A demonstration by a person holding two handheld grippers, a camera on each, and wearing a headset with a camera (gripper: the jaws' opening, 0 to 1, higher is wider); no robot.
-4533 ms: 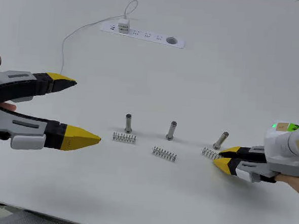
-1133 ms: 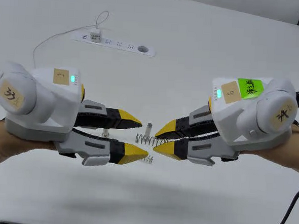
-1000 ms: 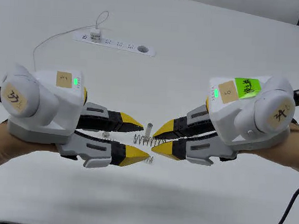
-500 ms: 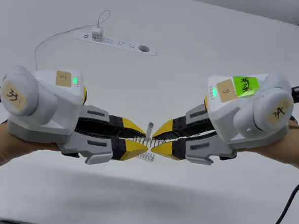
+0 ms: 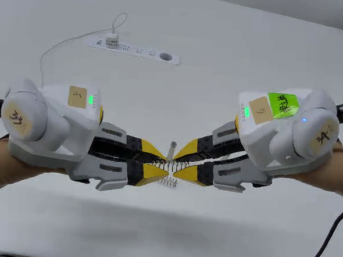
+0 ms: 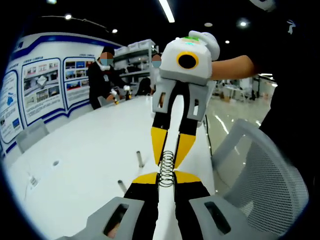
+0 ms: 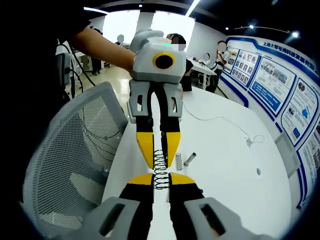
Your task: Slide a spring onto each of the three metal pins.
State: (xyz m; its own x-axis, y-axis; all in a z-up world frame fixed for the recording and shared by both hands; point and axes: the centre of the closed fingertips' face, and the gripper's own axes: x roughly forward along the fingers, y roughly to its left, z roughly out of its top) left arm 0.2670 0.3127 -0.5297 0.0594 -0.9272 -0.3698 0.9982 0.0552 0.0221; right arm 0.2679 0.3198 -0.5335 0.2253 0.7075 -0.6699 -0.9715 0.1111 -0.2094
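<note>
Mid-frame, the yellow-tipped left gripper (image 5: 165, 165) pinches one end of a silvery coil spring (image 5: 170, 162). The right gripper (image 5: 175, 166) pinches the other.

Head view high, downward — gripper views close, face to face, one spring (image 6: 166, 167) between.

- spring (image 5: 168, 162), just in front of pin: bare coiled wire, bright metal
- pin (image 5: 171, 150): smooth grey metal, dull shine
- left gripper (image 5: 162, 165), right gripper (image 5: 177, 166), either side of pin: glossy white plastic housings, matt black jaws, smooth yellow tips, paper labels
- table (image 5: 222, 62) under pin: white, smooth, faint sheen
</note>
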